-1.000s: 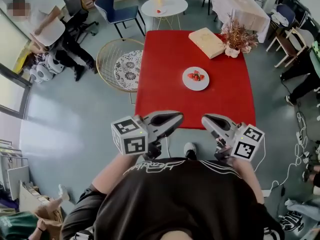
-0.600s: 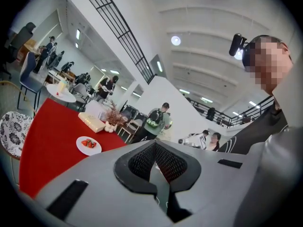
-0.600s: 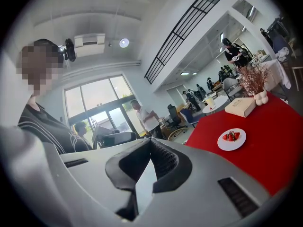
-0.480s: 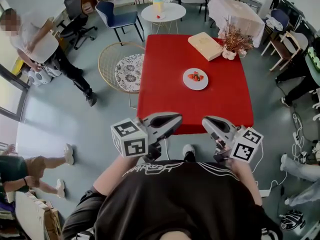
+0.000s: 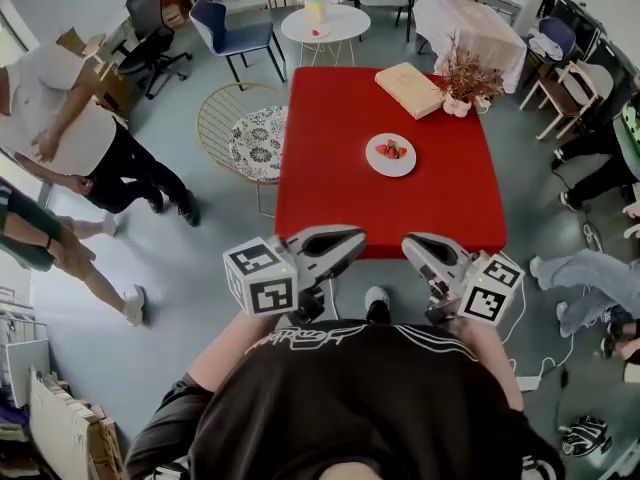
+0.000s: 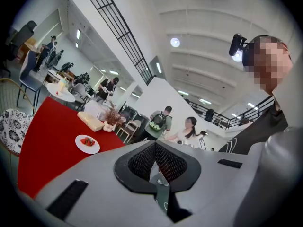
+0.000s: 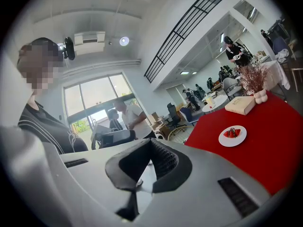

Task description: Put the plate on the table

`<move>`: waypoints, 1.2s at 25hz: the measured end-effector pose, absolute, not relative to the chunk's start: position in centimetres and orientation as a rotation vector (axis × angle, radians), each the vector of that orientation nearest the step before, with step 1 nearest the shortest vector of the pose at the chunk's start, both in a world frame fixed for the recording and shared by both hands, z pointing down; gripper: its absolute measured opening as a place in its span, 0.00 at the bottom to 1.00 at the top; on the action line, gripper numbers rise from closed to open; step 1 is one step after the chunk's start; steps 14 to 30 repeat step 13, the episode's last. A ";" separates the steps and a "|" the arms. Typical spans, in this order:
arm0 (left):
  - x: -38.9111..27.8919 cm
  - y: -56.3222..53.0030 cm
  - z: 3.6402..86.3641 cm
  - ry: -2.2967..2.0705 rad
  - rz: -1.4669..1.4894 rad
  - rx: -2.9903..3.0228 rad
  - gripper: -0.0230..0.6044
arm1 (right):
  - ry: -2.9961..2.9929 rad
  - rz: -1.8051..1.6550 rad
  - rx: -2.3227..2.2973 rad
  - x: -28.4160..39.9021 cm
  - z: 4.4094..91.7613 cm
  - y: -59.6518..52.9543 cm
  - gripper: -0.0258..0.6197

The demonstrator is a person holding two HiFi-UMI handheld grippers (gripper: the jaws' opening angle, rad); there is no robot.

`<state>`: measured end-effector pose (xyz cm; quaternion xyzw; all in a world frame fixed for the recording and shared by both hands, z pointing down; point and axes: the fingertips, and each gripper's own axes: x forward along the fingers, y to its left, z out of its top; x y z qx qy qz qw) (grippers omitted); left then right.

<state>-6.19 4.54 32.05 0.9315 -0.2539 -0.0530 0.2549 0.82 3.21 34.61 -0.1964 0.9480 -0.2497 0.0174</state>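
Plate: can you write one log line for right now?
plate: on red table | left gripper: shut, empty | right gripper: shut, empty

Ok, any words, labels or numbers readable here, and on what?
No text reads clearly.
Black shirt: white lettering, upside down, too stylised to read.
Tan box: any print too small to tell.
Marker cubes: square patterns only, no letters.

Grey floor point(image 5: 200, 268) throughout. Top centre of the head view: round white table point(image 5: 322, 23), blue chair point(image 5: 232, 30) just left; black office chair point(image 5: 150, 30) upper left; white-draped table point(image 5: 470, 23) upper right. Round ceiling lights point(image 6: 175, 42), black railing point(image 6: 118, 30) overhead; large windows point(image 7: 94, 100) at left.
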 end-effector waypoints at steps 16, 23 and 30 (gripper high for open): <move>-6.5 5.7 32.5 -0.699 -0.149 2.519 0.05 | 2.958 -0.769 -0.603 0.4 34.9 4.2 0.05; -6.5 5.7 32.5 -0.699 -0.149 2.519 0.05 | 2.958 -0.769 -0.603 0.4 34.9 4.2 0.05; -6.5 5.7 32.5 -0.699 -0.149 2.519 0.05 | 2.958 -0.769 -0.603 0.4 34.9 4.2 0.05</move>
